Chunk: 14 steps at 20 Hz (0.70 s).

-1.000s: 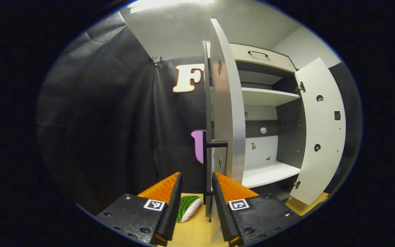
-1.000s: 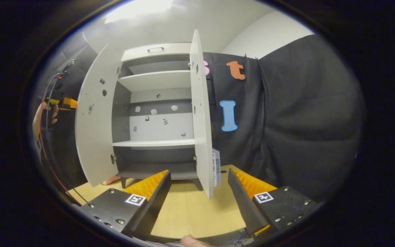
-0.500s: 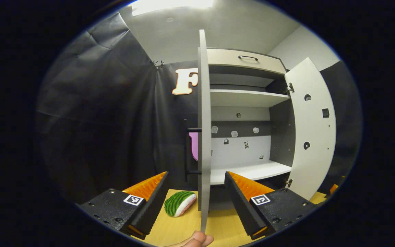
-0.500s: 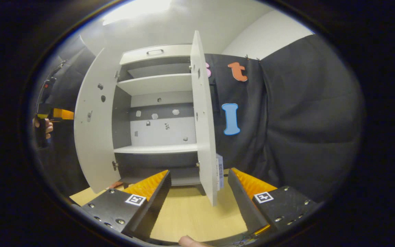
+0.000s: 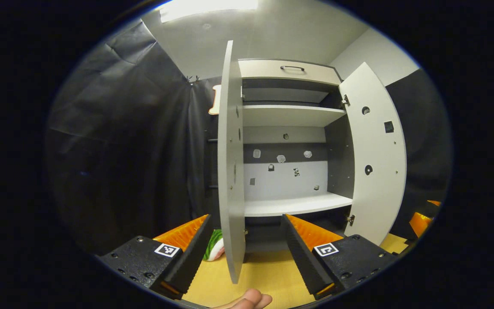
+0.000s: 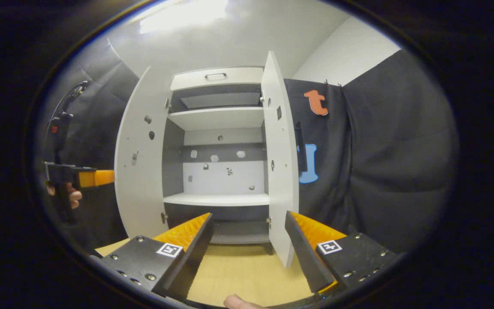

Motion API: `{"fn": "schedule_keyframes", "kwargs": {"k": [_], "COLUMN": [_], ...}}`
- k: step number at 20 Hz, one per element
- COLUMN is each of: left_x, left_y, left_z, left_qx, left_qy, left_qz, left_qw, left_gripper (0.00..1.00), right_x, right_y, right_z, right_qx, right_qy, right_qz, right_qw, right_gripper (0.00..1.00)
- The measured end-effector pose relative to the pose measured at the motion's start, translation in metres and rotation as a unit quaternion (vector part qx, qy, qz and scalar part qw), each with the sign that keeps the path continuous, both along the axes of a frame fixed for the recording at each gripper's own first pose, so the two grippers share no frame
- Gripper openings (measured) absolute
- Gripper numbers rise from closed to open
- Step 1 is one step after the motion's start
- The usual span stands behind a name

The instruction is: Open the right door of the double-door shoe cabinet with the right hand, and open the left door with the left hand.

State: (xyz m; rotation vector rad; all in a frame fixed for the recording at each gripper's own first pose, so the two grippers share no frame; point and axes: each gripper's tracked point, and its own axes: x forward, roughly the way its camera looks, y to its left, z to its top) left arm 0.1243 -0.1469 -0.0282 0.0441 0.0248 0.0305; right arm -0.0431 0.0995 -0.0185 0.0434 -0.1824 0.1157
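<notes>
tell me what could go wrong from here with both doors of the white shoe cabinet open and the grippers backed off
1. The white left cabinet door stands edge-on between the open left gripper fingers; a forward move could knock it.
2. The white right cabinet door hangs just as near the open right gripper.
3. The green striped watermelon-slice toy on the wooden table lies behind the left door, which might hit it if swung wider.

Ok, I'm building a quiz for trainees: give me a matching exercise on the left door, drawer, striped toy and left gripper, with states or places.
1 left door
2 drawer
3 striped toy
4 left gripper

A on the table, partly behind a door
B swung open
C open, holding nothing
D shut, at the cabinet's top

Pairs: 1-B, 2-D, 3-A, 4-C
</notes>
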Motion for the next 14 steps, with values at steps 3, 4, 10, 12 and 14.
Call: {"fn": "schedule_keyframes", "kwargs": {"k": [3,4,10,12,14], "left_x": [-0.006,-0.009,-0.015,-0.013,-0.011], "left_y": [-0.023,-0.031,-0.063,-0.060,-0.055], "left_z": [-0.012,-0.018,-0.063,-0.070,-0.068], "left_qx": [-0.020,-0.027,-0.048,-0.042,-0.041], "left_qy": [-0.003,-0.001,0.041,0.047,0.046], "left_qz": [-0.022,-0.029,-0.064,-0.061,-0.055], "left_qw": [1.000,0.999,0.996,0.996,0.997], "left_gripper": [0.98,0.98,0.97,0.97,0.97], "right_x": [-0.003,-0.002,0.014,0.020,0.022], "right_y": [0.013,0.018,0.041,0.050,0.052], "right_z": [0.008,0.009,-0.019,-0.032,-0.037], "right_qx": [-0.005,-0.005,-0.021,-0.018,-0.021], "right_qy": [-0.006,-0.006,0.025,0.042,0.048], "right_qz": [0.008,0.010,0.012,0.024,0.026], "right_qw": [1.000,1.000,0.999,0.999,0.998], "right_gripper": [0.94,0.99,0.94,0.99,0.99]}}
